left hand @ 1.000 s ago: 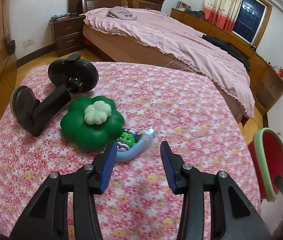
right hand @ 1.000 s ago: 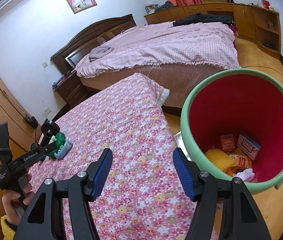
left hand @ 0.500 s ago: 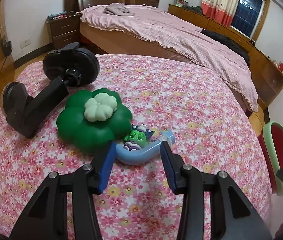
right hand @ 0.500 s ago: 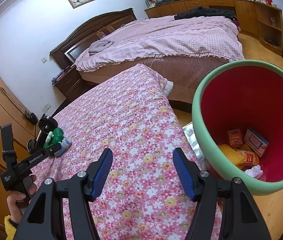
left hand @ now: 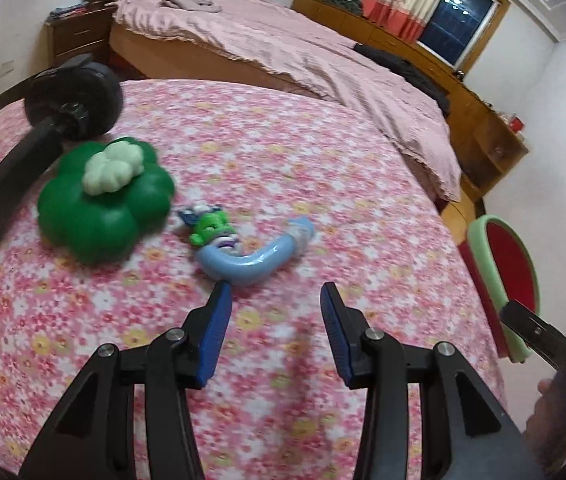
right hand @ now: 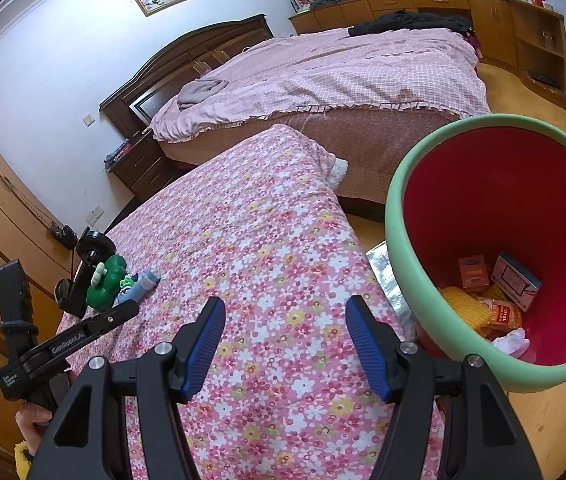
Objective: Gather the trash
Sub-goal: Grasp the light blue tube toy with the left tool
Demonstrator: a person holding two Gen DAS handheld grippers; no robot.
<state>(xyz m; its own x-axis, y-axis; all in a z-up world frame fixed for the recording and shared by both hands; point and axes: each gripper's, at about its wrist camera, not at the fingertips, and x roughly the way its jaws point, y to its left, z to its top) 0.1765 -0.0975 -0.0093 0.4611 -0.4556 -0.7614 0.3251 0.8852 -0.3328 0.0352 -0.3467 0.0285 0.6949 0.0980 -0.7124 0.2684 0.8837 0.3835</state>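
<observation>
A curved light-blue tube toy (left hand: 251, 264) with a small green figure on it lies on the flowered cloth (left hand: 323, 184), close beside a green clover-shaped cushion (left hand: 95, 220). My left gripper (left hand: 274, 292) is open, its blue pads just short of the tube and touching nothing. In the right wrist view the tube (right hand: 139, 284) shows far off at the left. My right gripper (right hand: 286, 308) hangs open and empty over the cloth, beside a red bin with a green rim (right hand: 399, 208). Small boxes and orange packets (right hand: 479, 272) lie in the bin.
A black stand with a round base (left hand: 71, 96) lies behind the cushion. The bin (left hand: 479, 232) sits off the cloth's right edge, on a wooden floor. A large bed with a pink cover (left hand: 303, 48) is beyond. A hand (right hand: 31, 420) holds the left gripper.
The left gripper swung and tilted: the tube lay between its fingertips half a second ago and now lies just beyond them. The right gripper has barely moved. Both stay open.
</observation>
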